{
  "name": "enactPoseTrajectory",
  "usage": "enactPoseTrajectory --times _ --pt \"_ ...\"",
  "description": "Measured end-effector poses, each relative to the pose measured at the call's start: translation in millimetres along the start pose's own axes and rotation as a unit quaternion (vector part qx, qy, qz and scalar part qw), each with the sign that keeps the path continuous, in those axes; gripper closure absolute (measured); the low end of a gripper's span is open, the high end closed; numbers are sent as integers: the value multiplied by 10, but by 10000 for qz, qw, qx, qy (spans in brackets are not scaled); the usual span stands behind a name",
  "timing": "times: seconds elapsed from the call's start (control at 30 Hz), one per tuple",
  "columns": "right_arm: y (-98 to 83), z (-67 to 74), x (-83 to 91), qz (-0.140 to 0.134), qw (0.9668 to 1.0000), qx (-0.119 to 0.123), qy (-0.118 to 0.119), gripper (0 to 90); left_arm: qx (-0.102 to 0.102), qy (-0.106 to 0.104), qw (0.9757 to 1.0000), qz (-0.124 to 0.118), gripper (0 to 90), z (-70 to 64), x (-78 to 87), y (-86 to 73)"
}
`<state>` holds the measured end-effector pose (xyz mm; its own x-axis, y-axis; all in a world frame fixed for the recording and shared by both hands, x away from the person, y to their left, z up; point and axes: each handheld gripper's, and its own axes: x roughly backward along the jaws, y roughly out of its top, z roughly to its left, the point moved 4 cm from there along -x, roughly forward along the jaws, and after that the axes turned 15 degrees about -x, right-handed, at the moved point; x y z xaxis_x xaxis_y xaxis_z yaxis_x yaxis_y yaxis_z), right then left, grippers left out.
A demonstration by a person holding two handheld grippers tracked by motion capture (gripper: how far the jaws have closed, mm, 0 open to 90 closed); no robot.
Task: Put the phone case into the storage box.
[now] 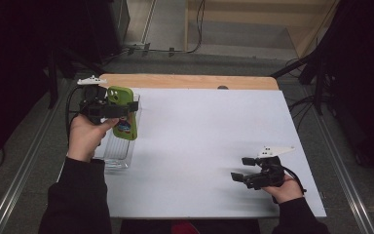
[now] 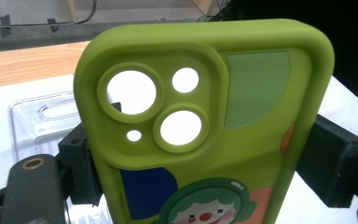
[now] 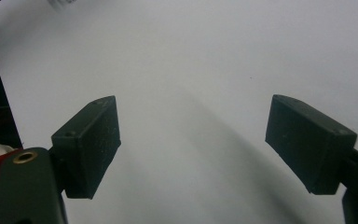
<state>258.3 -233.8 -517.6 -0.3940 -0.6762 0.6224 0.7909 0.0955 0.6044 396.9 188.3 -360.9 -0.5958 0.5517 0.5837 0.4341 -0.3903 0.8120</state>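
Observation:
A green phone case (image 1: 122,100) with a clown picture and round camera holes stands upright above the table's left side. My left gripper (image 1: 126,111) is shut on it, one black pad on each long edge. The left gripper view has the case (image 2: 242,140) close up, between the two pads (image 2: 81,163). Under and behind it a clear phone case (image 1: 118,148) lies on the table, also visible as the clear case (image 2: 37,121). My right gripper (image 1: 241,168) hovers low at the front right, open. Nothing is between its pads (image 3: 91,140), just white surface.
A white sheet (image 1: 204,141) covers the table, with a strip of wooden tabletop (image 1: 190,81) along the far edge. A small dark thing (image 1: 222,87) sits at that far edge. Dark stands and cables surround the table.

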Motion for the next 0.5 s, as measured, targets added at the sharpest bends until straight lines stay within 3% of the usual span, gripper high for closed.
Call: enactPoseTrajectory --times 0.27,0.5 --pt "1 0 1 -9 10000 -2 3 162 70 258 9996 -19 165 133 0 -57" --pt "2 2 0 -16 10000 -8 1 162 92 355 9993 -88 165 201 -44 -98"
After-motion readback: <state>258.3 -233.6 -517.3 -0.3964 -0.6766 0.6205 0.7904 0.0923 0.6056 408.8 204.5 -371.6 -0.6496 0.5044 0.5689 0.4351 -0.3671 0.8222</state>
